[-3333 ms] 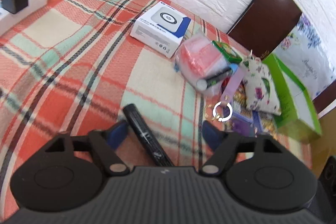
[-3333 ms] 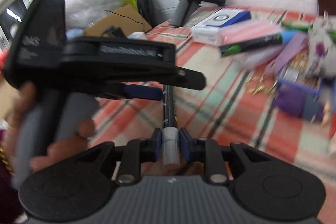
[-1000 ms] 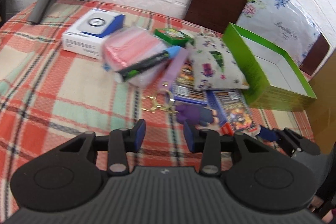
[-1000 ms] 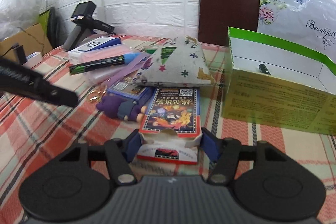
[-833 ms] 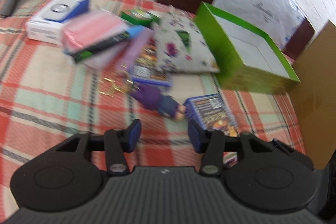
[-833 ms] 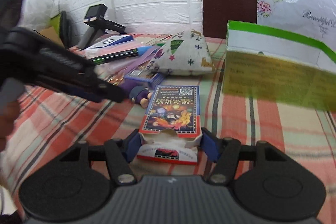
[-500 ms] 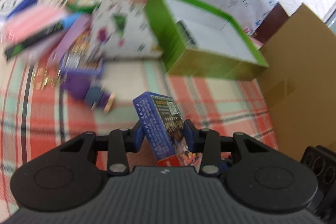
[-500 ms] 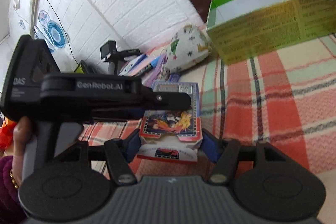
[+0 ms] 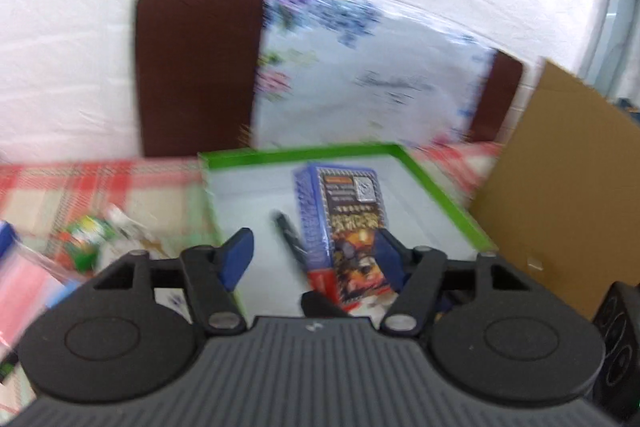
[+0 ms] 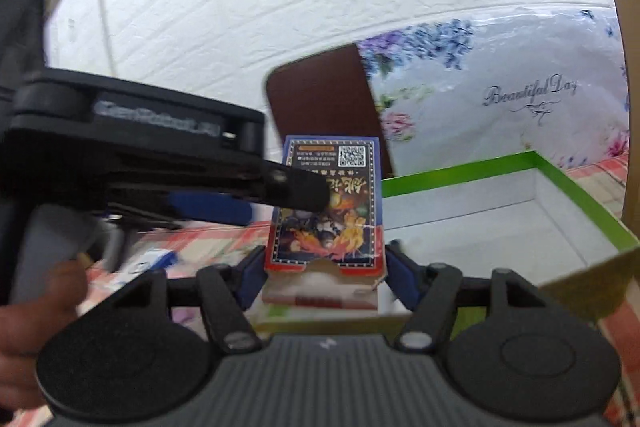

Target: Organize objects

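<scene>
1. Right gripper [image 10: 325,269] clenched on the card box [image 10: 327,205], one pad on each long side, held upright above the near wall of the green tray [image 10: 576,183], presumably for lowering in.
2. Left gripper [image 9: 316,253] spread wide, gripping nothing, alongside the box; contact with its right pad unclear through blur.
3. Black pen [image 9: 289,233] lying inside the tray, so sorted already.
4. Loose items remaining on the plaid cloth [image 9: 80,183].

One blue-and-red printed card box [image 9: 347,227] stands over one green-rimmed white-lined cardboard tray [image 9: 436,183]. One black pen [image 9: 289,239] lies in the tray. Two black grippers show: the left [image 9: 316,257] and the right [image 10: 325,277]. One brown cardboard sheet [image 9: 560,187] stands at the tray's right edge.
</scene>
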